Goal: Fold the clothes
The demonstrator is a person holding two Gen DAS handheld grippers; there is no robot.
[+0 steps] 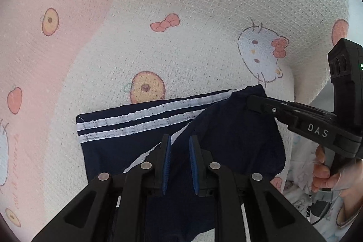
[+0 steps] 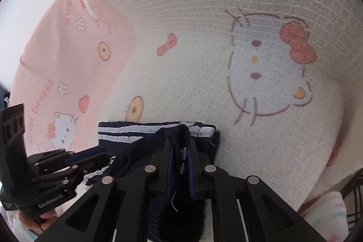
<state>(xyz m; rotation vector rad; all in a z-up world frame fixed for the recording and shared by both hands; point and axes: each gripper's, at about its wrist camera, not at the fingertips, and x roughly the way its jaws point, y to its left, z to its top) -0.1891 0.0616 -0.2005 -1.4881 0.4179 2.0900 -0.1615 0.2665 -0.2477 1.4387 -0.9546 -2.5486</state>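
Underneath, cream-and-pink cartoon-cat print blanket (image 1: 204,15) covered whole surface. Navy garment with twin white stripes (image 1: 127,128) lay on it, partly folded. Right gripper (image 2: 180,151) pinched navy fold tight at garment's right edge. Left gripper (image 1: 180,146) hovered above cloth, tongs spread, gripping nothing.

You're looking at a bed spread with a cream waffle-weave blanket (image 1: 181,15) printed with cats, bows and apples; toward nine o'clock a pink band (image 1: 29,49) runs. Pale daylight washes the edge at two o'clock.
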